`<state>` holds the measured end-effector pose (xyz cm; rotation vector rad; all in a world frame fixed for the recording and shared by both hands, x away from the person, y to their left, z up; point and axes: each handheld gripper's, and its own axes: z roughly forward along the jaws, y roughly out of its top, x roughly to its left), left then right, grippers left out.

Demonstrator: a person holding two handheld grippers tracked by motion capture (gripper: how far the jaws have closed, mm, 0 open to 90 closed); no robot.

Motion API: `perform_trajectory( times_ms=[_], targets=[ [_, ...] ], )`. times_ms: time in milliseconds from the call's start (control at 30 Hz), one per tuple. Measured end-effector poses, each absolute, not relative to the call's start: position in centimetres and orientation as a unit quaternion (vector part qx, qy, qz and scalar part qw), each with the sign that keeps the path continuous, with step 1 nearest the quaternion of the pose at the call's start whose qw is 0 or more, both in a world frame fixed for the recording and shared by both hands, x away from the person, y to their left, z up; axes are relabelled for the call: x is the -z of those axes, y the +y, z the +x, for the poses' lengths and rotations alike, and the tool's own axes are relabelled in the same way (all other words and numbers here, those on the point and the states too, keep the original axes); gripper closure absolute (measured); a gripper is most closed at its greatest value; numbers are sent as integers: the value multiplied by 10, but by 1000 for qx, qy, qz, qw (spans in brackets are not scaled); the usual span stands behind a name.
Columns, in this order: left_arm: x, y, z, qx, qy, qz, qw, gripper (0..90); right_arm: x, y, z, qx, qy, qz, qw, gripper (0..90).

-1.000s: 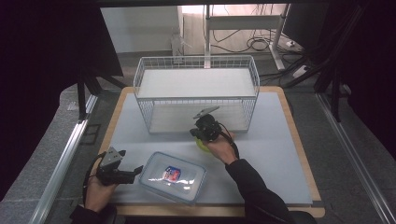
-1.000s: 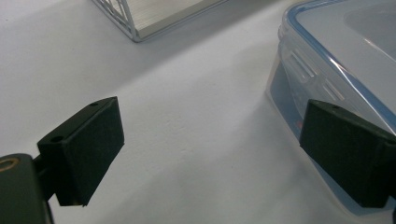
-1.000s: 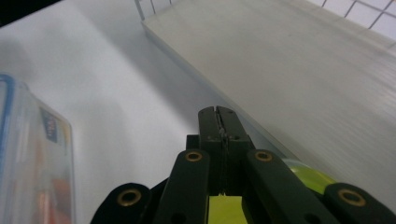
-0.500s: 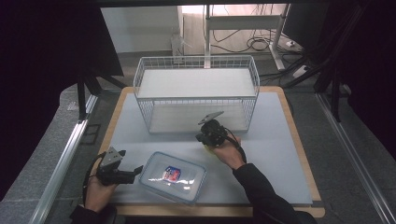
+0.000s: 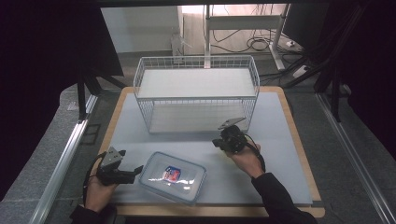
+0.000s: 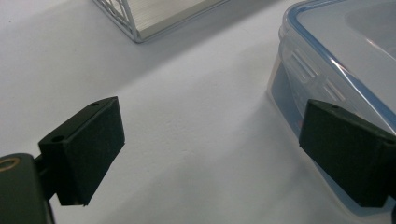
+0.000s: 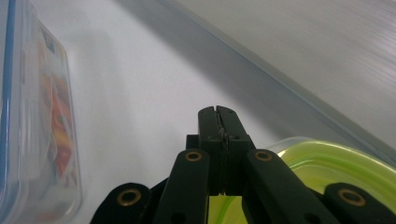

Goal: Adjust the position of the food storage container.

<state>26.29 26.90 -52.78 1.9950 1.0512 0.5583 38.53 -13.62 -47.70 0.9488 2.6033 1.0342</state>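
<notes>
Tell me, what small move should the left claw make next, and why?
Probably slide the left claw sideways toward the clear lidded box, so the box's edge comes between its jaws. They stand open with only bare mat between them, and one pad sits just beside the box's side wall. That would likely let it steady the box.

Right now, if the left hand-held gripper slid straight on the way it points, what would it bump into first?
Probably the clear lidded container. The left hand-held gripper points at it, with its open jaws close by; one jaw seems to be beside the container's wall already.
</notes>
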Motion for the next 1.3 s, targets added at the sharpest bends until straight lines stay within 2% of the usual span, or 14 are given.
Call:
perform_trajectory(
  times_ms=[1300],
  targets=[
    [529, 269, 264, -221, 416, 789, 395, 68, 476, -269, 364, -349, 819, 430, 149, 887]
  ],
)
